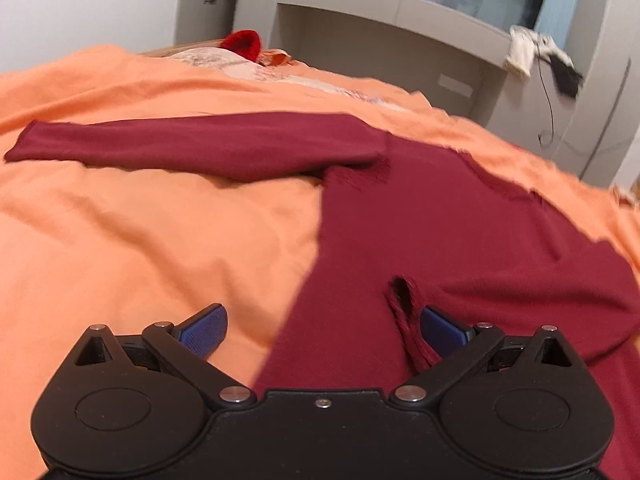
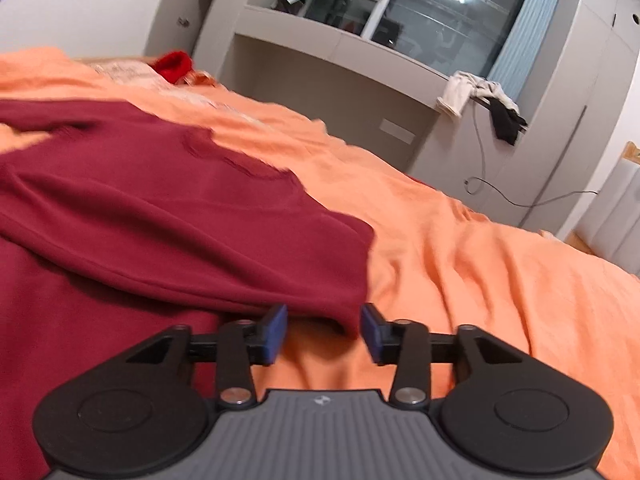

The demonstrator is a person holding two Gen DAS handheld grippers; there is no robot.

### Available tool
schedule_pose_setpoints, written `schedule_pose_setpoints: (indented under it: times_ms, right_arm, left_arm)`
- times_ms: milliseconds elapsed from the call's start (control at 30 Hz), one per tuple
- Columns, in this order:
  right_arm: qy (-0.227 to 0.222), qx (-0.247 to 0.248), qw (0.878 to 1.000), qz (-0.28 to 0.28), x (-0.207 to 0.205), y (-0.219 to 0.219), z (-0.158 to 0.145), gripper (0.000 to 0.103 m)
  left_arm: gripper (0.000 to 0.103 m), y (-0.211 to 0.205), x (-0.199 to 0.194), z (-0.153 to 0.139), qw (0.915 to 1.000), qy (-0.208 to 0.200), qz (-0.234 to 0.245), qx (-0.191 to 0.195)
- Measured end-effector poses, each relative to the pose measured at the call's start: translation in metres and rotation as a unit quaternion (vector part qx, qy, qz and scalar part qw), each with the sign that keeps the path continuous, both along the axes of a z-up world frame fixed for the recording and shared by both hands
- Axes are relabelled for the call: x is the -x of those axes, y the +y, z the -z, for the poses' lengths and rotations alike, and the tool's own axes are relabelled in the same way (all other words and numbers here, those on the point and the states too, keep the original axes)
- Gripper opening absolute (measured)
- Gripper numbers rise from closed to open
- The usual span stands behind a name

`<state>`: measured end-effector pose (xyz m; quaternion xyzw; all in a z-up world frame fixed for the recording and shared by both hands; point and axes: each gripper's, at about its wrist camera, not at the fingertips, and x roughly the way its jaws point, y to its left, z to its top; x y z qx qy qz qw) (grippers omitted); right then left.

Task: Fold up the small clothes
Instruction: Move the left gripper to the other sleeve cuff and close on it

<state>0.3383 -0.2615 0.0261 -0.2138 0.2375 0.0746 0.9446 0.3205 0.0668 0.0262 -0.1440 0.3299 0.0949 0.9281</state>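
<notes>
Left wrist view: a dark red top (image 1: pixel 460 232) lies on the orange bedsheet (image 1: pixel 140 240), its body running from just under the camera away toward the far right. One long sleeve (image 1: pixel 192 148) lies straight out to the left, crosswise to the body and flat on the sheet. The left tool (image 1: pixel 324 328) stands wide open above the near edge of the cloth; a small fold of fabric sits against its right finger (image 1: pixel 440 330), but nothing is pinched.

Right wrist view: the other side of the top (image 2: pixel 180 232) has been turned in over the body, leaving a thick doubled edge that slants from upper left down to the tool. The right tool (image 2: pixel 324 334) stands partly open, the tip of that folded edge just ahead of its gap, not clamped.

By my reading, one side fold is laid; the left sleeve, that side and the final fold across the length remain.
</notes>
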Motion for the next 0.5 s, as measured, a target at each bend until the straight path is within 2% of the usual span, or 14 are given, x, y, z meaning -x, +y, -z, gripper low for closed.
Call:
schedule_pose_setpoints:
  times_ms: [67,200,267,367,500]
  right_arm:
    - [-0.002,-0.010,1.000,-0.019,0.014,0.010,-0.007,0.063]
    - [-0.004,-0.044,0.996,-0.072,0.050,0.030,-0.017,0.081]
    - [-0.010,-0.069,0.993,-0.092,0.070,0.037,-0.019,0.096]
    - [-0.004,-0.108,0.987,-0.118,0.098,0.049,-0.016,0.103]
    - [0.020,-0.152,0.979,-0.135,0.122,0.066,-0.012,0.103]
  left_arm:
    - [0.102,0.013,0.004,-0.004,0.9998,-0.009,-0.013,0.009]
    - [0.102,0.041,0.013,-0.011,0.9986,-0.025,-0.044,0.017]
    - [0.102,0.058,0.019,-0.013,0.9973,-0.037,-0.060,0.020]
    - [0.102,0.083,0.027,-0.015,0.9954,-0.044,-0.083,0.021]
    - [0.102,0.118,0.036,-0.011,0.9932,-0.050,-0.102,0.028]
